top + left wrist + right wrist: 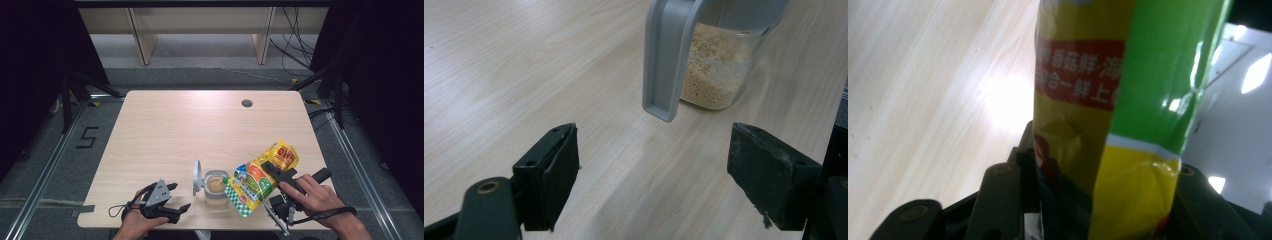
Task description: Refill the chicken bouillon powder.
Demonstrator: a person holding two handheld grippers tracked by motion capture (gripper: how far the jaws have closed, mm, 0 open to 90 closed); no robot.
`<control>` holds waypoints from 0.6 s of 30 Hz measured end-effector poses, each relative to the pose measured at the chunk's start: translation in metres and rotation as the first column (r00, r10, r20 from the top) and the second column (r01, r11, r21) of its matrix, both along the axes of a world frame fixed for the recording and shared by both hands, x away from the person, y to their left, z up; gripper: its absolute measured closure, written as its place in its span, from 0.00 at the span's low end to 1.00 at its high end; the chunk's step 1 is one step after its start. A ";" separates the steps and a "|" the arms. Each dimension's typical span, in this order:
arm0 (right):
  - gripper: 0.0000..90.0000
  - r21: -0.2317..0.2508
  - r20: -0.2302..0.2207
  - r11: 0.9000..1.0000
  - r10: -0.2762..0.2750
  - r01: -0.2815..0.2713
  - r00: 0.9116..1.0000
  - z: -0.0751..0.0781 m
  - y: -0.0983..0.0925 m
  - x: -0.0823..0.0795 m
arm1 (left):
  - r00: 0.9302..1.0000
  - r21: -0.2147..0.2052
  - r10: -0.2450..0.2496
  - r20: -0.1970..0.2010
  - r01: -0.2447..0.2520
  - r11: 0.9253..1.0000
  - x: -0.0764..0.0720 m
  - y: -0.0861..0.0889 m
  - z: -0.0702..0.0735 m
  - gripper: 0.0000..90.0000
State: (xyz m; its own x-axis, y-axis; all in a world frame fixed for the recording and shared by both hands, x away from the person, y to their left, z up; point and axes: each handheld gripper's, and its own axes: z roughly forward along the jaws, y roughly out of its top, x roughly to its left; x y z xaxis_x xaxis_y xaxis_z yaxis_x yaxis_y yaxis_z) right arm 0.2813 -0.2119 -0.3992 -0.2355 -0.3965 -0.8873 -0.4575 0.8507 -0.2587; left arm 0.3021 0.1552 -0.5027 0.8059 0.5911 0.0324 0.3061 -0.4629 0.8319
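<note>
The right hand (312,192) comes in from five o'clock, its right gripper (272,172) tipped toward ten o'clock with the jaws clenched on a yellow-green pouch (260,177), spout down over the open jar (216,187). The left hand (136,222) rests at the desk's (190,125) seven o'clock corner; the left gripper (181,196) points at three o'clock, jaws released and wide. The left gripper view alone shows pale grains in the jar (719,70) behind its grey flip lid (669,55). The right gripper view alone shows red print on the pouch (1098,100).
</note>
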 end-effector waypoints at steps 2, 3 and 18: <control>0.68 0.034 -0.016 0.999 0.001 -0.001 1.000 -0.003 -0.003 0.000 | 1.000 -0.026 0.015 -0.025 -0.016 1.000 -0.001 -0.002 -0.001 0.23; 0.68 0.034 -0.016 0.999 0.001 -0.001 1.000 -0.003 -0.003 0.000 | 1.000 -0.026 0.015 -0.025 -0.016 1.000 -0.001 -0.002 -0.001 0.23; 0.71 0.356 -0.162 0.932 -0.012 0.070 0.987 -0.034 -0.025 -0.001 | 1.000 -0.018 0.018 -0.023 -0.018 1.000 -0.001 -0.001 -0.001 0.23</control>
State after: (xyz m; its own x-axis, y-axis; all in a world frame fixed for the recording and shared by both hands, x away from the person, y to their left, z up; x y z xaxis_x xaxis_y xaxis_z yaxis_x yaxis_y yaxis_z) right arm 0.2803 -0.2370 -0.4329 -0.3901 -0.0452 -0.9197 -0.4302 0.8920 0.1387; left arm 0.3009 0.1538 -0.5042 0.7955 0.6059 0.0035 0.3331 -0.4421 0.8328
